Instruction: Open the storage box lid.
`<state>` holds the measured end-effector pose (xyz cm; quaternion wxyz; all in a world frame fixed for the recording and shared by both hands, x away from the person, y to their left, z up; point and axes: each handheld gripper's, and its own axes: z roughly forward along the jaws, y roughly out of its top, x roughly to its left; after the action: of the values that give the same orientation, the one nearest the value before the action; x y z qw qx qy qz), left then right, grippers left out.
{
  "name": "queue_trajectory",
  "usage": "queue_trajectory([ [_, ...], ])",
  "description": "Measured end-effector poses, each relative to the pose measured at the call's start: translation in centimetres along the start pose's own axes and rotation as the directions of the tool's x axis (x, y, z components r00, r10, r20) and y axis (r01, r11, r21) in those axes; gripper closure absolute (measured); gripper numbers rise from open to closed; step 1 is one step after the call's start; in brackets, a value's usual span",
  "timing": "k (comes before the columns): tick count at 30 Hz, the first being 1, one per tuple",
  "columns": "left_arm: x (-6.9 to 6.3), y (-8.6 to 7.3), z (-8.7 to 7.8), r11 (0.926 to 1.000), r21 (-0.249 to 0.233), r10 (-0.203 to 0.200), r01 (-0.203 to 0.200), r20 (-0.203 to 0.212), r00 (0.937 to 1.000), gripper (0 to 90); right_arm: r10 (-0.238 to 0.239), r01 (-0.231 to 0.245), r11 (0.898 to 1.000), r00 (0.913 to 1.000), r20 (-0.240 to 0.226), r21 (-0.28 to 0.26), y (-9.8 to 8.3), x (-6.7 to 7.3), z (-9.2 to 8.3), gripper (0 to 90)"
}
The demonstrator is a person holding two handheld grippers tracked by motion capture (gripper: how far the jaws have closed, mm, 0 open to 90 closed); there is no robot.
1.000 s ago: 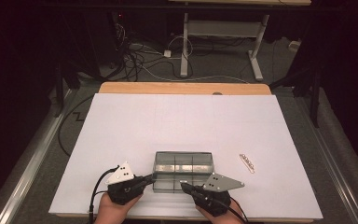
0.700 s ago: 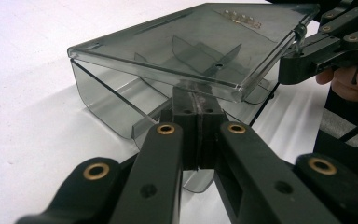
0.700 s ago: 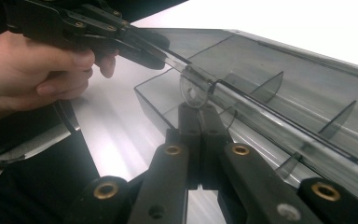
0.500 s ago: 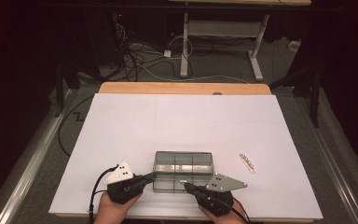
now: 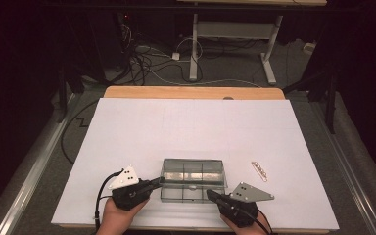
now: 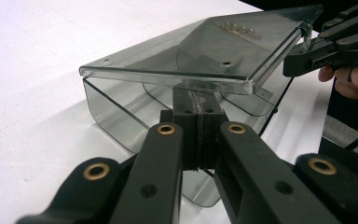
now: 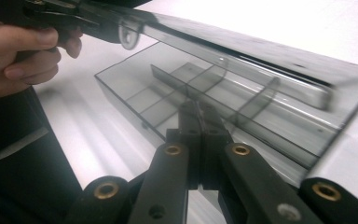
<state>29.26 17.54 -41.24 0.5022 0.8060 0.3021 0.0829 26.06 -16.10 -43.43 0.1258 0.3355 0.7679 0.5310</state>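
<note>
Smoky clear plastic compartment box sitting between both tools, lid lifting partway, left gripper closed, tips pressing under lid edge, right gripper closed, poking at box front, small strip lying beyond the right gripper

White table — clear box, small strip

Both grippers are black, left gripper and right gripper, each topped by a grey three-cornered plate with small holes. Brass-coloured pivot pins ring the linkage arms at 6 o'clock in both gripper views. A black cable trails from each.
</note>
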Motion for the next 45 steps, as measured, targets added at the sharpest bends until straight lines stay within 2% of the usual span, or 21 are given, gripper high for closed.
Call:
queue_trajectory([
  [8,0.2,0.1,0.2,1.0000,0.000,0.007,-0.007,0.000,1.0000,87.7,0.017,-0.016,1.000,0.9981,0.059,-0.012,-0.6,-1.5,-1.8,90.0],
  [21,0.4,0.1,0.2,0.9999,0.003,0.013,-0.013,-0.007,0.9999,87.7,0.020,-0.017,0.999,0.9933,0.114,-0.030,-1.0,-3.3,-3.1,90.0],
  [31,0.5,0.0,0.8,0.9999,0.001,0.012,-0.012,-0.014,0.9998,87.7,0.012,-0.008,1.000,0.9891,0.147,-0.030,-1.1,-4.9,-2.7,90.0],
  [39,1.0,0.3,1.3,1.0000,-0.006,0.007,-0.007,-0.019,0.9998,87.7,0.026,-0.020,0.999,0.9866,0.161,-0.039,-0.5,-6.7,-1.9,90.0],
  [45,1.6,0.4,1.9,1.0000,0.009,0.000,0.000,-0.024,0.9997,87.7,0.046,-0.040,0.998,0.9819,0.184,-0.037,0.0,-7.9,-0.8,90.0],
])
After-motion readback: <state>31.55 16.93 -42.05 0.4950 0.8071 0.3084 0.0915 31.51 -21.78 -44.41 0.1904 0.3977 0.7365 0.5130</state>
